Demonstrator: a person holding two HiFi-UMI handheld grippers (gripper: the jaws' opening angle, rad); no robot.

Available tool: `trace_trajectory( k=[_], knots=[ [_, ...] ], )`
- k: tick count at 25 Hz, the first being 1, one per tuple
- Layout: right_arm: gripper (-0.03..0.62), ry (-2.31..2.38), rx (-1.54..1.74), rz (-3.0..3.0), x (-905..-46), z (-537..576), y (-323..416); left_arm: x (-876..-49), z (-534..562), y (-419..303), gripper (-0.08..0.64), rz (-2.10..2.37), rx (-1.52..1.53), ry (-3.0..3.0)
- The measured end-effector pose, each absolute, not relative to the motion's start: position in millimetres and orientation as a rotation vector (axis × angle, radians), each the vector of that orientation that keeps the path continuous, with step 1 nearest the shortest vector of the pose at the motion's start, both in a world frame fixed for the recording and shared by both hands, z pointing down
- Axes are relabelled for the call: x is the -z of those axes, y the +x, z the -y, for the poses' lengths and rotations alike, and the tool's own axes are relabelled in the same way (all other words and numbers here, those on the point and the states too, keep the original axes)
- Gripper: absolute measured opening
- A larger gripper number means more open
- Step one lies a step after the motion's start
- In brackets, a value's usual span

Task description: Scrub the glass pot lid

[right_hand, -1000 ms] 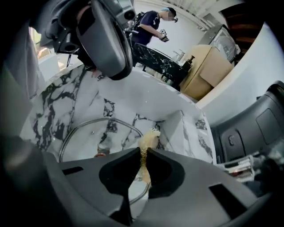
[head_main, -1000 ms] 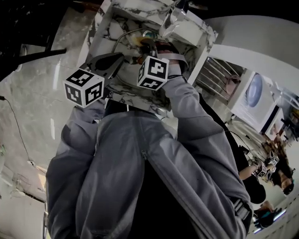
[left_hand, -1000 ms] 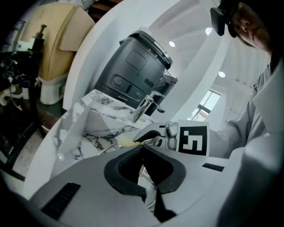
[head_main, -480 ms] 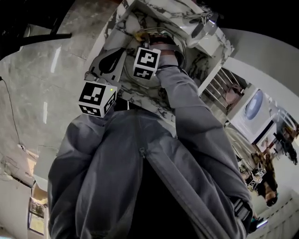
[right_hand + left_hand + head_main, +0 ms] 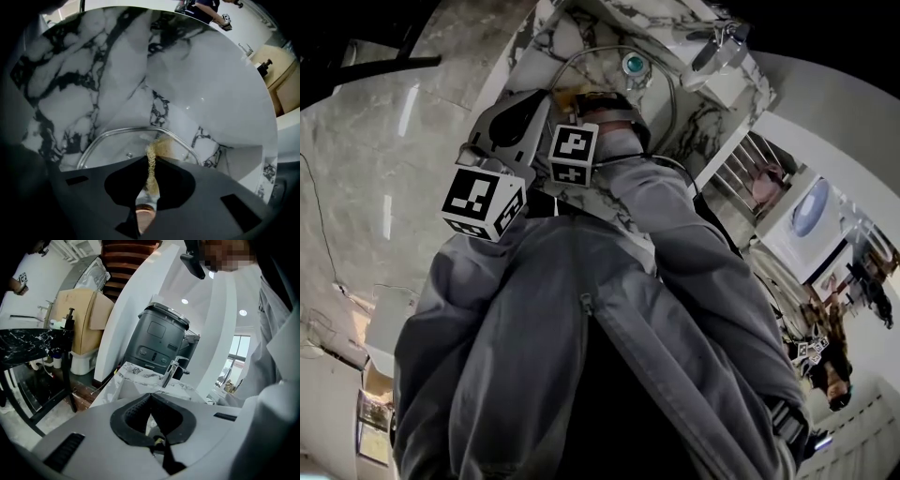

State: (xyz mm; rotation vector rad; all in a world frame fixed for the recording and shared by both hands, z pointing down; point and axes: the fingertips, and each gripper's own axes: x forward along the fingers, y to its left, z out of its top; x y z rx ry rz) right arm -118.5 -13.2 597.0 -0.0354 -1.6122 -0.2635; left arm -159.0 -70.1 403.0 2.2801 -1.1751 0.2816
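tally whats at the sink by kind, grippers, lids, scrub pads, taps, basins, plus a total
grippers: 2, the left gripper and the right gripper
glass pot lid: 1
scrub pad: 1
tap: 1
sink: 1
total: 6

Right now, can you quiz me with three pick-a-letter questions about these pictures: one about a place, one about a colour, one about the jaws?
1. Where is the round glass pot lid?
A) in the white marble sink
B) on the floor
C) on a shelf

2. What colour is the thin scrubbing pad in the right gripper's jaws?
A) blue
B) tan
C) red

3. How are the left gripper's jaws?
A) wide apart
B) shut on a cup
C) shut, nothing between

Answers: 1 A, marble walls surround it; 2 B, a tan strip shows between the jaws; 3 C, their tips meet on nothing.
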Motion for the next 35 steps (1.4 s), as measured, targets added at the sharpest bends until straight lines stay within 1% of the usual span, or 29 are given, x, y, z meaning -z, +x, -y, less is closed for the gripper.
trace_trajectory(
  k=[4,15,20,23,29,35],
  knots=[
    [0.051,-0.063,0.100,1.649,-597,-25,-120,-405,67,-161,0.014,1.180,-0.288,2.274],
    [0.051,-0.121,-0.523,1.705,-593,-93,-109,-407,42,-143,0.014,1.100,-0.306,2.283],
    [0.051,-0.121,-0.803,1.782,-569,-100,-109,-406,35,-134,0.014,1.060,-0.310,2.297],
    [0.051,-0.035,-0.786,1.912,-543,-73,-106,-404,35,-129,0.014,1.049,-0.309,2.308],
    [0.051,0.219,-0.597,2.033,-493,-4,-68,-398,46,-113,0.014,1.040,-0.303,2.349],
    [0.051,0.435,-0.293,1.952,-504,65,-23,-392,66,-99,0.014,1.105,-0.305,2.409]
  ],
)
